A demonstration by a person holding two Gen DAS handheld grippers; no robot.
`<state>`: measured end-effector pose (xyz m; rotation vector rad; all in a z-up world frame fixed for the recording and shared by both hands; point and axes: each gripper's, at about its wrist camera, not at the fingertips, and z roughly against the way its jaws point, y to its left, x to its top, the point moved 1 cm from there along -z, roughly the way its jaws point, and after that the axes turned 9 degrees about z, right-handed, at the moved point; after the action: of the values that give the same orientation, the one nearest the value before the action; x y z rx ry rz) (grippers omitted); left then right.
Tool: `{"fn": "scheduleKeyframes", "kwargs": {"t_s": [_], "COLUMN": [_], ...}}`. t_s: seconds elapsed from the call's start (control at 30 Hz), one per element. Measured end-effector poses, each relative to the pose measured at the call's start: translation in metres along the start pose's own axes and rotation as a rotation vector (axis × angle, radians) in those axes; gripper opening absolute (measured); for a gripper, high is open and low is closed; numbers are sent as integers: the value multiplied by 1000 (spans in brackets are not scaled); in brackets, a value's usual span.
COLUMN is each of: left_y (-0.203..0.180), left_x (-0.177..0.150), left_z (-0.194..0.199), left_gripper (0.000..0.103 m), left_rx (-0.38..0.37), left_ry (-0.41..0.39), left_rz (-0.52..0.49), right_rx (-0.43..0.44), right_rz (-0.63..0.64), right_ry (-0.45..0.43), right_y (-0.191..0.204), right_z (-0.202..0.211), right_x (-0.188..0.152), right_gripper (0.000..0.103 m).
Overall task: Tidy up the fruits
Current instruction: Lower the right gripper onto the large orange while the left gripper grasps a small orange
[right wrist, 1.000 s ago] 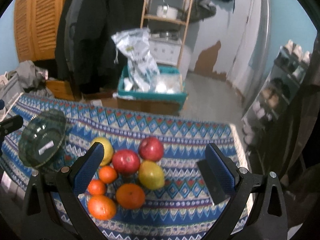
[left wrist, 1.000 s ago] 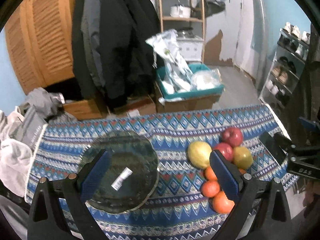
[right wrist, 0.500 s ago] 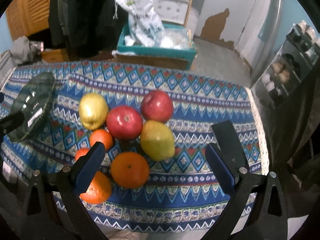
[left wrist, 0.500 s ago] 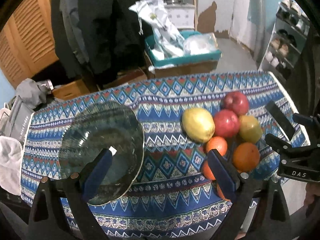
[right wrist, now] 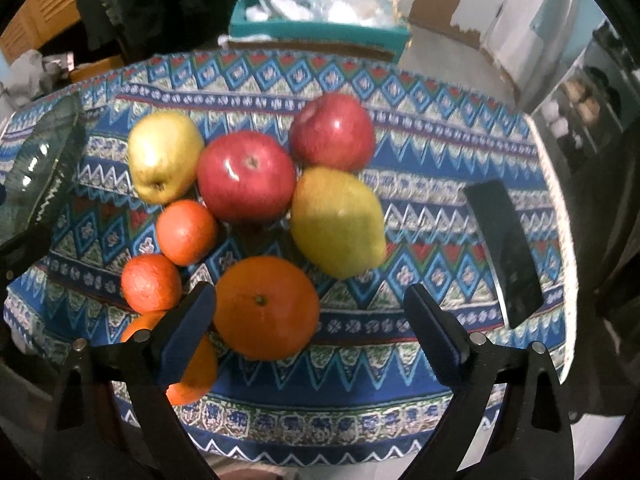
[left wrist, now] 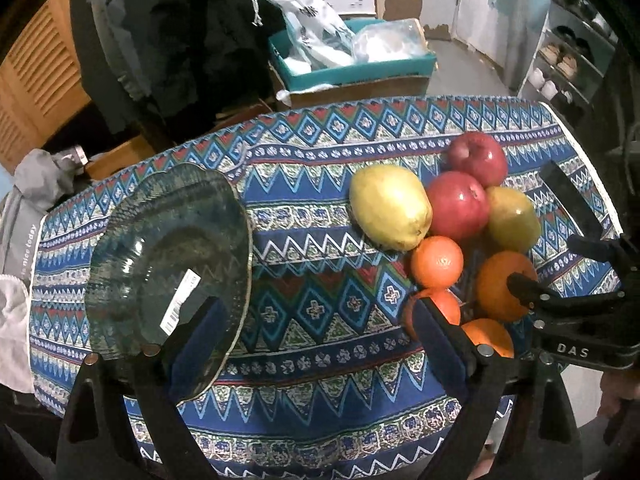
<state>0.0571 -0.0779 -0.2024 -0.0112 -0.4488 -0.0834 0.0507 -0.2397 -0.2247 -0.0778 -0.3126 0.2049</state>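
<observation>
Patterned tablecloth [left wrist: 320, 312]: fruits [right wrist: 244, 176], glass bowl [left wrist: 160, 248]

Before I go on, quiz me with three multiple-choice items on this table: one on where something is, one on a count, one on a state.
1. In the left wrist view, where is the glass bowl relative to the fruit?
A. To its left
B. To its right
C. On top of it

2. How many red apples are there?
A. One
B. Two
C. Four

3. What state is the glass bowl in?
A. Full of oranges
B. Upside down over the fruit
C. Upright, with no fruit in it

Answers:
1 A: the bowl lies on the left of the cloth and the fruit is clustered on the right.
2 B: two red apples lie side by side at the far end of the pile.
3 C: only a label shows through the glass.
</observation>
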Motion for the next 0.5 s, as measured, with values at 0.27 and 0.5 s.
{"fn": "scheduleKeyframes", "kwargs": {"t_s": [0.27, 0.5], "left_y": [-8, -8], "left_x": [-4, -5], "left_z": [-15, -26], "left_gripper": [95, 88], "left_rx": [-33, -29], "left_ry": [51, 87], "left_rz": [10, 37], "right_rx": [78, 91], "right_rz": [-44, -44], "right_ry": [23, 31], "right_y": [1, 4], "right_z": [-18, -17], "right_x": [1, 2], "right_gripper": [91, 86]}}
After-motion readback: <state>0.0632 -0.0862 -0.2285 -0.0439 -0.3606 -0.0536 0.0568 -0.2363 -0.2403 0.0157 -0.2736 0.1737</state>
